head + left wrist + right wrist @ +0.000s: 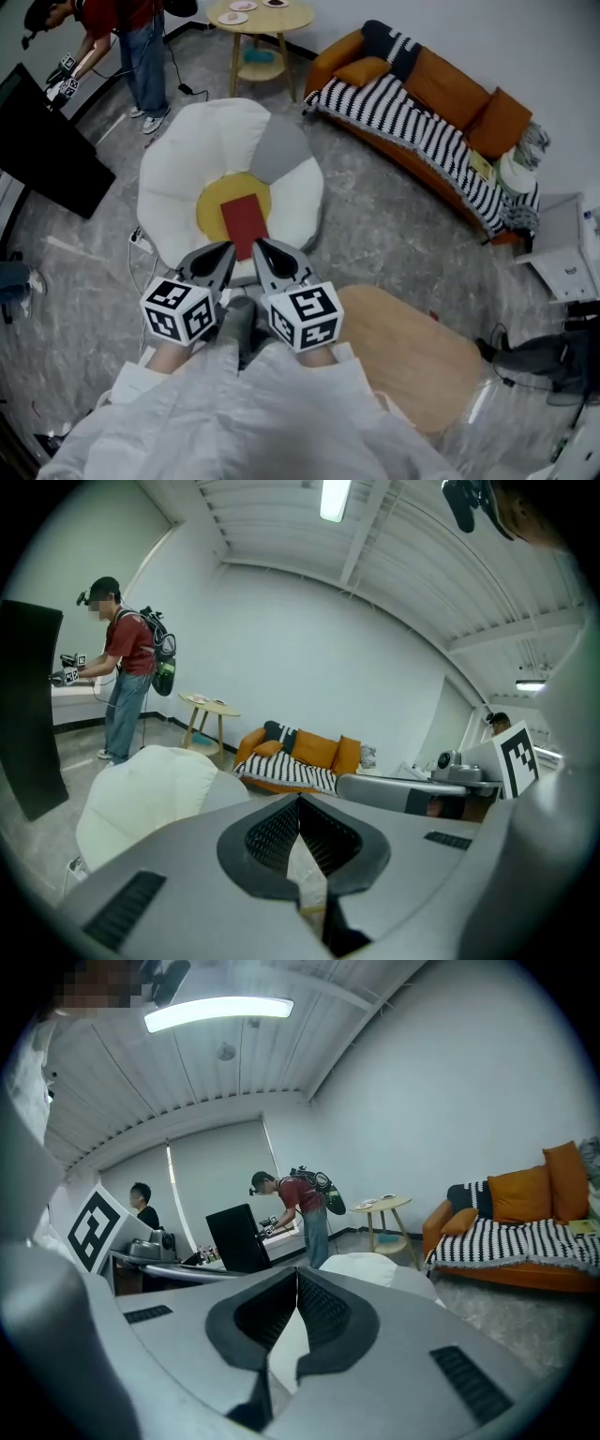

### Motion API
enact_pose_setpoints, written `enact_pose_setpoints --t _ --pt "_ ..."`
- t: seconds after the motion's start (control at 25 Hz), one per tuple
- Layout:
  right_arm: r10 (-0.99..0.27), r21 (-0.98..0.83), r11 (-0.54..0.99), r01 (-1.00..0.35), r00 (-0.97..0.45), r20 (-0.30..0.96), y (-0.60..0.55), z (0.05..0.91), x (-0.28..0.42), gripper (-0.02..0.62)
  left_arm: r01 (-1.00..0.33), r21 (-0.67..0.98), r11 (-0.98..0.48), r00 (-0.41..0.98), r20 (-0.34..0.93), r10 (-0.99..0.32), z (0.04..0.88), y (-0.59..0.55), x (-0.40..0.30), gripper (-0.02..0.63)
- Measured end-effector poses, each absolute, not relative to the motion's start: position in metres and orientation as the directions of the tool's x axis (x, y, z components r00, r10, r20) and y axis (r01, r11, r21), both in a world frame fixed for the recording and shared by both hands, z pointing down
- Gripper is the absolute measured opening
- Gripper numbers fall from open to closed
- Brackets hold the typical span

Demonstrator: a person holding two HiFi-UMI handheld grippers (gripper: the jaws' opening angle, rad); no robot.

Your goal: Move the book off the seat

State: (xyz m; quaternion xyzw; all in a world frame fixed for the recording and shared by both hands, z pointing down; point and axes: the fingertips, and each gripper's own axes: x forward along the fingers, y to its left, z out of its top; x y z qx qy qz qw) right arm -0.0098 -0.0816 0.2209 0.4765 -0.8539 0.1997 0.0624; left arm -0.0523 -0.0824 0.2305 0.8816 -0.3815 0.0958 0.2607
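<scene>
White flower-shaped seat (183,164), red book (245,222) lying on its middle

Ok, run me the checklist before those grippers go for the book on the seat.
1. Book in sight and uncovered, lying in the middle of the seat: ok.
2. Left gripper empty: ok, jaws together with nothing between them.
3. Right gripper empty: ok, jaws together with nothing between them.
4. Jaws opened for a grasp: not ok, both are shut.
5. Tips at the book: in the head view they sit by its near edge; whether they touch it, cannot tell.
6. Bystander out of the way: ok, the person stands beyond the seat's far side, apart from it.
</scene>
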Motion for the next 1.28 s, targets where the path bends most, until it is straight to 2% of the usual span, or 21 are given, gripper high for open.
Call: enact_pose_setpoints --t 0.6,1.28 --pt "-0.830 -0.239 0.418 -0.876 -0.475 0.291 -0.172 0.215 -0.040 0.012 -0.671 0.384 -0.635 0.742 0.337 -0.580 0.226 -0.177 -0.083 0.007" --pt "-0.849 -0.250 0.359 -0.899 -0.426 0.312 -0.194 0.225 -0.043 0.012 -0.622 0.388 -0.680 0.782 0.341 -0.521 0.235 -0.198 -0.080 0.008"
